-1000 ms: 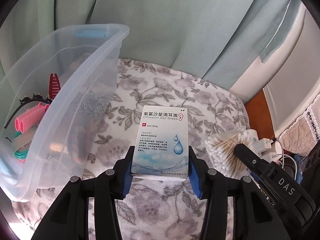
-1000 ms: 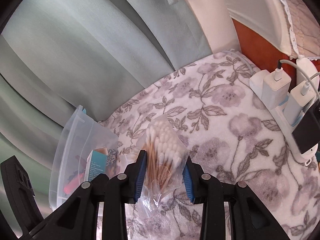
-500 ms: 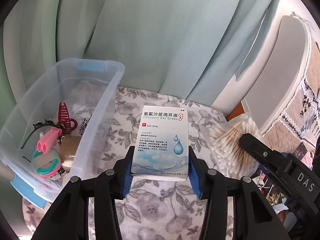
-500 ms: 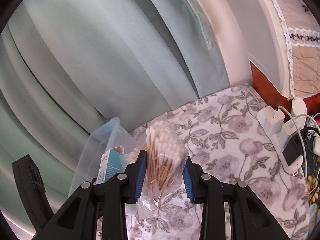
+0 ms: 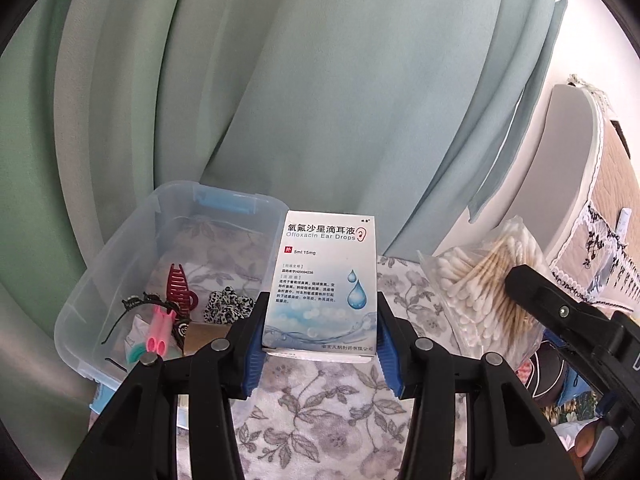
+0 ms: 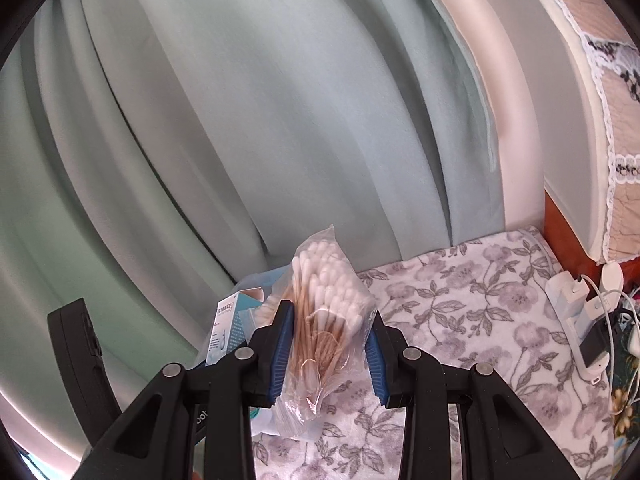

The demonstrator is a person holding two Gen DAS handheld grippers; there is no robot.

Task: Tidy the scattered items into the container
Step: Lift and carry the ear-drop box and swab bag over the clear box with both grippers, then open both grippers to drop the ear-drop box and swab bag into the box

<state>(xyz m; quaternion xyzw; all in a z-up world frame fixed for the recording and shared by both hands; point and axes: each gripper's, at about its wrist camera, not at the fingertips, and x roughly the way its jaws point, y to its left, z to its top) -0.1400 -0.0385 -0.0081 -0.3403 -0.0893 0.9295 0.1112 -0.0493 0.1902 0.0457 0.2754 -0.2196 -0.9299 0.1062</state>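
Box (image 5: 324, 288) clamped, swab bag (image 6: 326, 320) clamped

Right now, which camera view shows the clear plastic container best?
The left wrist view: the clear plastic container is open to the camera, with hair clips and rollers inside. In the right wrist view only a sliver of it shows behind the bag of cotton swabs.

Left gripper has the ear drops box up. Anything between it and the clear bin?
Nothing visible blocks it. The left gripper grips the ear drops box just right of the bin. The bin's near right wall is the only edge to cross, and its top is open. Hair clips lie inside, with bare floor behind them.
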